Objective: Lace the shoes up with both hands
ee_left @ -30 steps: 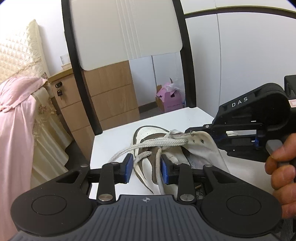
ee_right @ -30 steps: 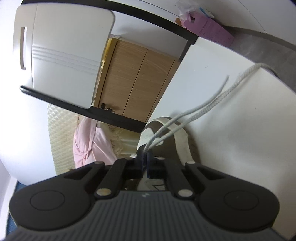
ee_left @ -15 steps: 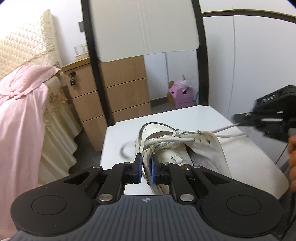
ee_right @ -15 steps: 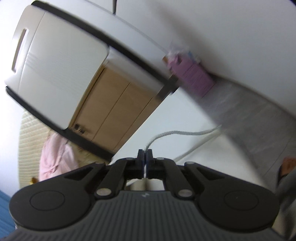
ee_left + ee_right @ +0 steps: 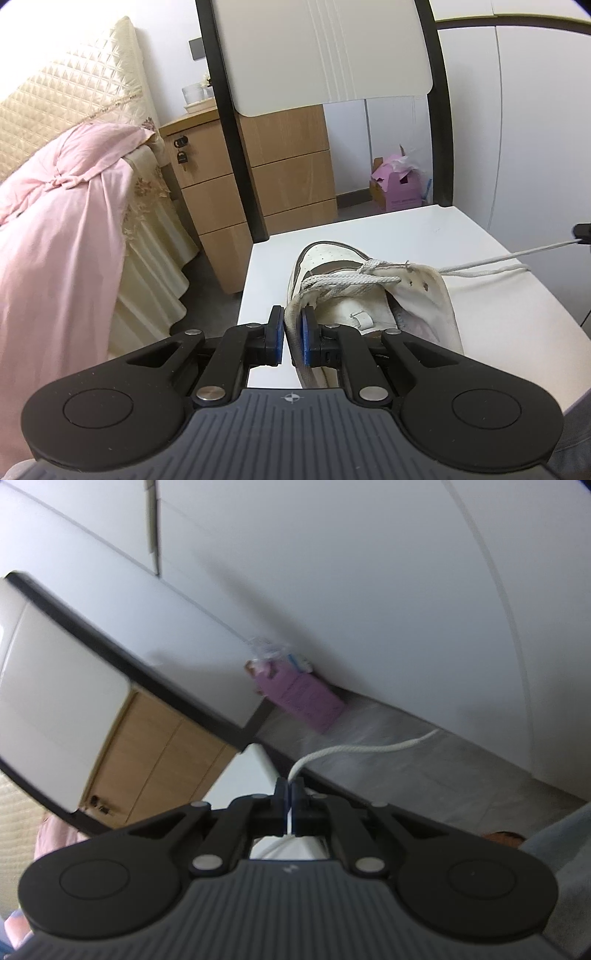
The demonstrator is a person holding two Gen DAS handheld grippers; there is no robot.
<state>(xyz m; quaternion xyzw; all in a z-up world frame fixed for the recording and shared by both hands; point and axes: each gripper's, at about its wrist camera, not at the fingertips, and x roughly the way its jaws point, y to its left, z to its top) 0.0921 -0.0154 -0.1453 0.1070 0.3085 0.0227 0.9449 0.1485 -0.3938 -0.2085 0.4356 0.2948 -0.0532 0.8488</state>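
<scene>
— Lace [image 5: 491, 258] first: where do we have it?

— We have it pinched in the right tool [image 5: 290, 794], jaws pressed together on the cord, with its loose end curling away past the tips. From the left view the lace runs taut from the shoe's upper eyelets out to the right edge of the picture, where only the tip of that tool shows.

— And the shoe [image 5: 369, 295]?

— It lies on the white table [image 5: 424, 229], toe pointing away from us. Our left tool [image 5: 291, 330] is clamped on the near left edge of the shoe's opening, blue pads squeezing the white flap between them.

— So which step are we in?

— We judge it the tightening pull: one side anchors the shoe, the other draws slack through an eyelet. The lower crossings look done; a couple of holes on the right flap look empty.

— What does the next move call for?

— Probably keeping our anchor firm, then bringing the lace end back to aim it at the next free hole. The frayed, limp cord may buckle there.
</scene>
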